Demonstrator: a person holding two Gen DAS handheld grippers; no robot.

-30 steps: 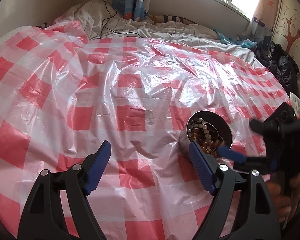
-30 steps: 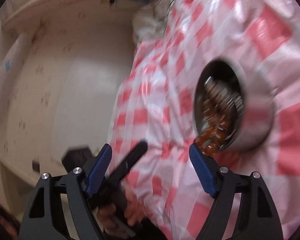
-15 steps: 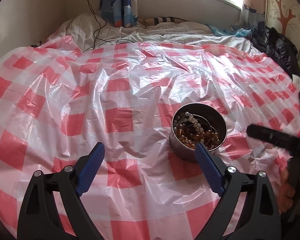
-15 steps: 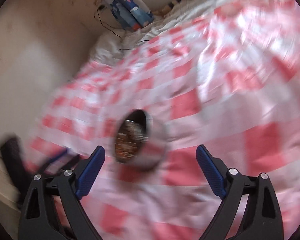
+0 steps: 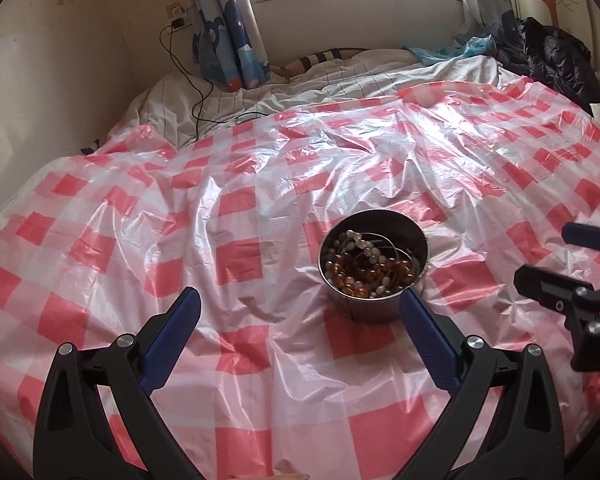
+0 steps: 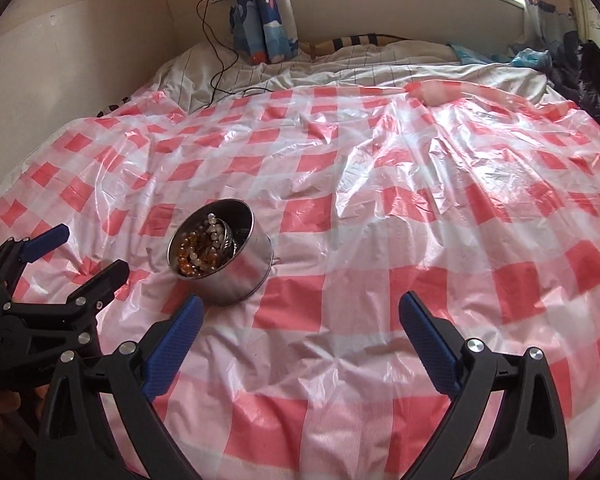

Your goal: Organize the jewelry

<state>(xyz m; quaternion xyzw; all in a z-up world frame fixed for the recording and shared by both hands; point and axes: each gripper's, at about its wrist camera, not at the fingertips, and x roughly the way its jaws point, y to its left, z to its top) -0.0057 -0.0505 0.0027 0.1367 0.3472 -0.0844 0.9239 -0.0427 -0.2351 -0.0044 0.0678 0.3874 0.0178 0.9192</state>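
A round metal tin (image 5: 364, 310) stands upright on the red-and-white checked plastic sheet (image 5: 260, 200). Inside it lies a tangle of amber and pearl-white bead jewelry (image 5: 364, 268). My left gripper (image 5: 298, 296) hovers just in front of the tin, its jaws opening wide with nothing between them. The right blue fingertip overlaps the tin's near wall in the picture. In the right wrist view the tin (image 6: 240, 276) sits to the left of my right gripper (image 6: 300, 301), whose jaws are also opening and empty. Each gripper shows in the other's view: right gripper (image 5: 552, 254), left gripper (image 6: 90, 251).
Crumpled white bedding (image 5: 340, 80) lies beyond the sheet, with a black charger cable (image 5: 198, 92) running to a wall socket. A blue patterned curtain (image 5: 228, 40) hangs under the window. A black jacket (image 5: 552, 60) is piled at the far right.
Both grippers drew back from the tin and their jaws widened. The right wrist view rolled level; the tin went from close at its right finger to further off on the left.
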